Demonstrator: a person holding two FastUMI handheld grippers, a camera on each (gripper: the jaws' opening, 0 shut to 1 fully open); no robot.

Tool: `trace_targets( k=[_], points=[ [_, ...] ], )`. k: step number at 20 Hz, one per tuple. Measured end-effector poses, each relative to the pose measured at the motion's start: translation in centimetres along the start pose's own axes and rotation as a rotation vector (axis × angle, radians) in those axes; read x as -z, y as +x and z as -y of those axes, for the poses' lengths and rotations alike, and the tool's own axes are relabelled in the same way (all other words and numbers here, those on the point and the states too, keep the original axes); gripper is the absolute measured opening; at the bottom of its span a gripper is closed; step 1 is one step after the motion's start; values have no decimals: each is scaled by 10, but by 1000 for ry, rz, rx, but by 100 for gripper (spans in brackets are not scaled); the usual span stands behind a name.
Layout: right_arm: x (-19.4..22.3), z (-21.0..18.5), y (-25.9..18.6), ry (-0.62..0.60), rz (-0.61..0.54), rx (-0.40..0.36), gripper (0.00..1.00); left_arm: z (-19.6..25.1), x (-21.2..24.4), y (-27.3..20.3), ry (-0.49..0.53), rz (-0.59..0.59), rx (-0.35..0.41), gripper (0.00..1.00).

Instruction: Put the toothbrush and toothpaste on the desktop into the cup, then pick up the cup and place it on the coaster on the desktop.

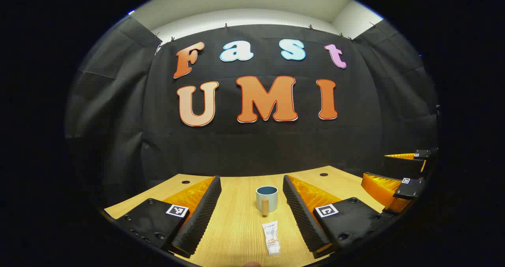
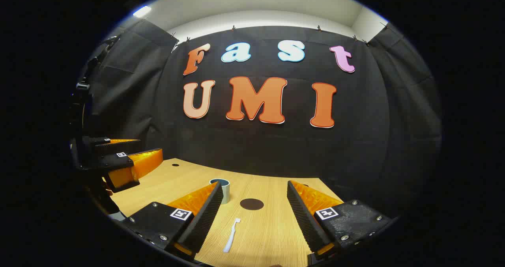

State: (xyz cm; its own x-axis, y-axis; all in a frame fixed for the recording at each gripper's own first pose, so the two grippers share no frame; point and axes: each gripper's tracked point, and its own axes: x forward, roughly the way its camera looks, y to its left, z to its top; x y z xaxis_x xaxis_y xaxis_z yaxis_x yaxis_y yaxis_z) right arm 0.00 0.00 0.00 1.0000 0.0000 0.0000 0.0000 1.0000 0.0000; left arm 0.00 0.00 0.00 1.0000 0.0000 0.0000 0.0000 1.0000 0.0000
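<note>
A pale blue cup (image 1: 267,198) with a wooden handle stands upright on the wooden desktop (image 1: 236,219). A white toothpaste tube (image 1: 271,238) lies flat in front of it. My left gripper (image 1: 249,215) hovers open above the desk, with the tube and cup between its fingers' lines, farther off. In the right gripper view, a white toothbrush (image 2: 231,235) lies on the desktop (image 2: 272,227) between the open fingers of my right gripper (image 2: 252,219). A dark round coaster (image 2: 251,204) lies beyond it, and the cup (image 2: 221,188) stands partly behind the left finger.
The right gripper (image 1: 398,188) appears at the right edge of the left gripper view. The left gripper (image 2: 118,160) appears at the left of the right gripper view. Small round holes (image 1: 324,174) sit near the desk's back edge, by the black cloth wall.
</note>
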Motion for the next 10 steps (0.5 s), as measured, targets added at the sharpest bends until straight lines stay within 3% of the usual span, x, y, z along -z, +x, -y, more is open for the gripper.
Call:
trace_targets(
  k=[10],
  points=[
    [3,-12,12,-33,-36,-51,98,-11,3,22,-19,-38,-8,99]
  ],
)
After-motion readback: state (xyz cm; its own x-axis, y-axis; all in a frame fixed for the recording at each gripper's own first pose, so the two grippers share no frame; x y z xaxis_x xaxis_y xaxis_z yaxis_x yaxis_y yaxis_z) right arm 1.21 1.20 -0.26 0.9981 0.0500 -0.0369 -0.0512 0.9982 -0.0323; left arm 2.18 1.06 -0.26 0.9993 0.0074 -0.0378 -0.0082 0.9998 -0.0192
